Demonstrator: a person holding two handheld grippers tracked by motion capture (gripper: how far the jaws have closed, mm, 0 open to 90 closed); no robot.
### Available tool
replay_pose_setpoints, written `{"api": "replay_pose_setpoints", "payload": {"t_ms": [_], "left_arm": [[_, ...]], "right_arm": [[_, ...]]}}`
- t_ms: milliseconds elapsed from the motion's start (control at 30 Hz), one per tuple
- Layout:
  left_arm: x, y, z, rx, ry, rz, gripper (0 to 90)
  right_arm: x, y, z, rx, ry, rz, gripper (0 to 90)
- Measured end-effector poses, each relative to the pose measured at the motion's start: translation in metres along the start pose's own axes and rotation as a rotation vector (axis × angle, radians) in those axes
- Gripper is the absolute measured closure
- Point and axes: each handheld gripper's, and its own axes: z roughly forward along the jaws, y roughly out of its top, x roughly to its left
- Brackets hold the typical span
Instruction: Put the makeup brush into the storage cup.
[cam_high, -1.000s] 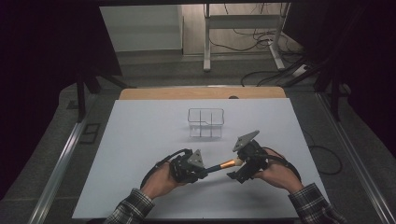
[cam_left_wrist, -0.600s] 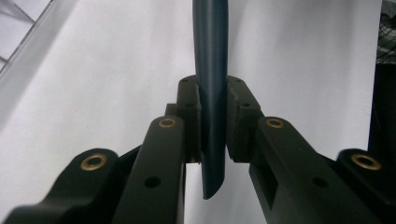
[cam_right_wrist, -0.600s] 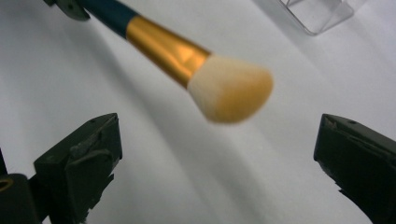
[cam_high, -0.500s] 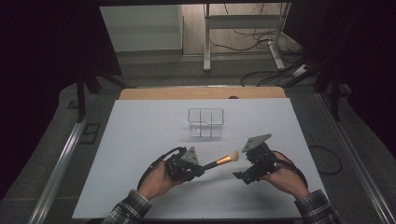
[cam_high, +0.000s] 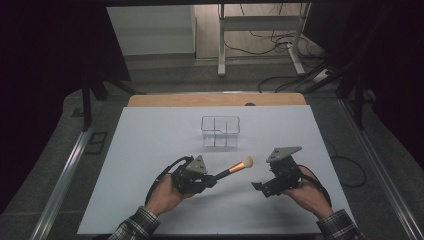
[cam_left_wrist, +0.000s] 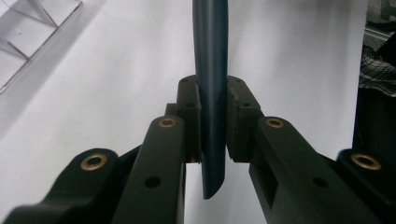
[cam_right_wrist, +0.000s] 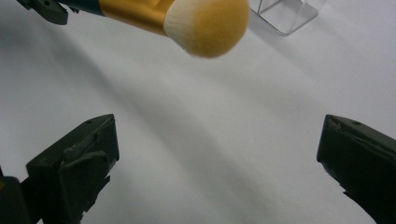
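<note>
A makeup brush (cam_high: 235, 169) with a dark handle, gold ferrule and pale orange-tipped bristles sticks out to the right from my left gripper (cam_high: 210, 181), which is shut on its handle (cam_left_wrist: 211, 93). The handle runs straight up between the two pads in the left gripper view. My right gripper (cam_high: 257, 186) stands open to the right of the brush, its jaws wide apart with nothing between them. In the right gripper view the brush head (cam_right_wrist: 208, 25) hangs above and ahead of the open jaws. A clear plastic organiser (cam_high: 220, 132) with compartments stands on the white table further back.
The white tabletop (cam_high: 150, 145) spreads around both hands, with a wooden strip (cam_high: 215, 99) along its far edge. The organiser's corner (cam_right_wrist: 289, 14) shows past the brush head. Dark floor, cables and a table frame lie beyond.
The right gripper has drawn away to the right from the brush tip, leaving a gap. The left gripper has kept hold of the brush and stayed nearly in place.
</note>
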Motion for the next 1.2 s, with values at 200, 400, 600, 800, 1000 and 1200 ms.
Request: {"api": "replay_pose_setpoints", "payload": {"t_ms": [200, 400, 600, 800, 1000, 1200], "left_arm": [[-0.004, -0.002, -0.004, -0.031, 0.008, -0.021, 78.7], [-0.01, -0.006, -0.008, -0.067, 0.018, -0.036, 78.7], [-0.015, -0.008, -0.009, -0.09, 0.025, -0.049, 78.7], [-0.019, -0.011, -0.009, -0.117, 0.036, -0.062, 78.7], [-0.022, -0.012, -0.008, -0.13, 0.046, -0.063, 78.7], [-0.026, -0.014, -0.008, -0.152, 0.054, -0.073, 78.7]], "right_arm": [[0.002, -0.003, -0.002, -0.028, 0.029, 0.046, 0.0], [0.005, -0.003, -0.002, -0.066, 0.073, 0.081, 0.0], [0.009, -0.002, -0.002, -0.098, 0.098, 0.098, 0.0], [0.01, 0.0, -0.003, -0.134, 0.128, 0.136, 0.0], [0.01, 0.001, -0.003, -0.147, 0.149, 0.156, 0.0], [0.013, 0.004, 0.0, -0.154, 0.193, 0.182, 0.0]]}}
